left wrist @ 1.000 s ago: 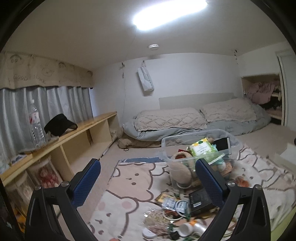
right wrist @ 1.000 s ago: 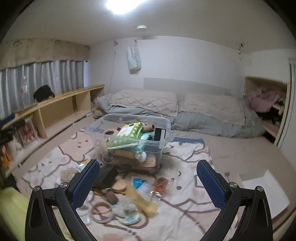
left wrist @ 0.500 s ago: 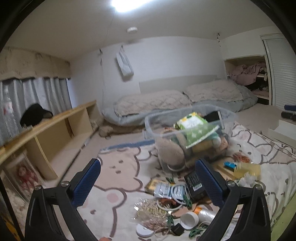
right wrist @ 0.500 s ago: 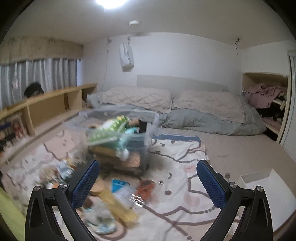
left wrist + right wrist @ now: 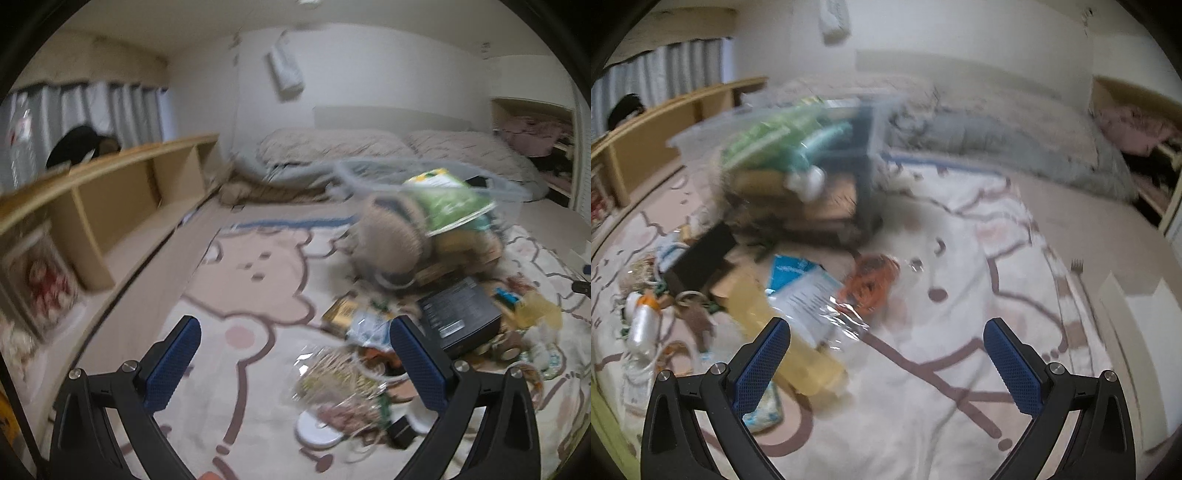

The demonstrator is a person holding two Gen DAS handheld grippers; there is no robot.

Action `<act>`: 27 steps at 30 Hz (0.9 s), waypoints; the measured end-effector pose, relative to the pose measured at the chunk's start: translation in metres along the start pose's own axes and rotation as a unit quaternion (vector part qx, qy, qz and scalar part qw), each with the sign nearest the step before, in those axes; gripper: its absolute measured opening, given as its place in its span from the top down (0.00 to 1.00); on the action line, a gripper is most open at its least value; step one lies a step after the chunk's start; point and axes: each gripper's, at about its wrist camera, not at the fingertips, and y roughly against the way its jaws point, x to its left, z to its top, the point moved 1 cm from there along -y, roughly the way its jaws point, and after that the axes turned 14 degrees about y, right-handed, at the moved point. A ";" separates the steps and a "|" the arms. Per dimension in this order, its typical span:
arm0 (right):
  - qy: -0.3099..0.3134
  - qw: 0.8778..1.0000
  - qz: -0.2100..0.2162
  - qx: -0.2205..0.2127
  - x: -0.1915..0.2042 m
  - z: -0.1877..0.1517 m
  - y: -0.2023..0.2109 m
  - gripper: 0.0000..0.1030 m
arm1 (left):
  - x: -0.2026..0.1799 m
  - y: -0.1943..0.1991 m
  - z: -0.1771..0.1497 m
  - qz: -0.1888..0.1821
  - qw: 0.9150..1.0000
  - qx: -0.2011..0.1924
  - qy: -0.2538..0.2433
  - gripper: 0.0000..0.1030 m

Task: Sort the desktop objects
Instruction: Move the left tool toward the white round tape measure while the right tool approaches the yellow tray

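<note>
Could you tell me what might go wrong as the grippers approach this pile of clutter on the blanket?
1. The pile is tangled with cords and bags, so the open left gripper may drag several things along.
2. The clear bin already looks heaped, so added things could slide off.
3. The crinkly plastic bag before the open right gripper might slip from its pads.

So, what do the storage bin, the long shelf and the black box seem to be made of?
Storage bin: clear plastic, probably; the contents show through its walls, and the rim looks glossy.
Long shelf: light wood or a wood-look board, matte, with flat panels of even tan colour.
Black box: likely printed cardboard with a slight sheen; it has sharp edges and small pale print, but blur leaves this uncertain.
</note>
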 end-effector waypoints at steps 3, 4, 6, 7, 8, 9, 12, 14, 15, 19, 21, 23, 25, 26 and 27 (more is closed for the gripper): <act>-0.024 0.999 0.000 0.027 -0.011 -0.001 -0.017 0.00 | 0.017 -0.012 -0.009 0.024 0.999 0.018 0.015 0.00; -0.032 0.999 0.000 0.036 -0.016 -0.002 -0.023 0.00 | 0.022 -0.015 -0.012 0.030 0.999 0.022 0.018 0.00; -0.045 0.998 0.002 0.049 -0.022 -0.002 -0.033 0.00 | 0.031 -0.023 -0.019 0.051 0.998 0.037 0.025 0.00; -0.050 0.997 0.005 0.056 -0.024 -0.003 -0.039 0.00 | 0.036 -0.027 -0.023 0.058 0.997 0.046 0.028 0.00; -0.054 0.997 0.007 0.062 -0.025 -0.003 -0.044 0.00 | 0.039 -0.032 -0.027 0.062 0.996 0.054 0.030 0.00; -0.056 0.996 0.007 0.068 -0.025 -0.003 -0.048 0.00 | 0.042 -0.036 -0.031 0.064 0.996 0.058 0.032 0.00; -0.059 0.995 0.011 0.081 -0.023 -0.006 -0.056 0.00 | 0.047 -0.046 -0.043 0.074 0.994 0.077 0.029 0.00; -0.069 0.994 0.014 0.088 -0.021 -0.009 -0.059 0.00 | 0.049 -0.051 -0.052 0.073 0.992 0.094 0.029 0.00; -0.074 0.993 0.017 0.089 -0.019 -0.011 -0.059 0.00 | 0.050 -0.053 -0.057 0.070 0.992 0.103 0.028 0.00; -0.058 0.994 0.018 0.085 -0.004 -0.015 -0.056 0.00 | 0.047 -0.057 -0.071 0.058 0.990 0.130 0.022 0.00; -0.041 0.996 0.012 0.081 0.005 -0.014 -0.052 0.00 | 0.046 -0.060 -0.077 0.051 0.988 0.143 0.025 0.00; -0.027 0.997 0.009 0.075 0.013 -0.014 -0.047 0.00 | 0.045 -0.062 -0.083 0.045 0.987 0.155 0.026 0.00; -0.019 0.997 0.012 0.071 0.020 -0.015 -0.043 0.00 | 0.042 -0.064 -0.088 0.041 0.985 0.163 0.020 0.00; -0.018 0.997 0.015 0.069 0.022 -0.015 -0.042 0.00 | 0.041 -0.064 -0.092 0.040 0.985 0.168 0.014 0.00; -0.018 0.997 0.020 0.067 0.025 -0.017 -0.041 0.00 | 0.039 -0.065 -0.096 0.039 0.984 0.173 0.008 0.00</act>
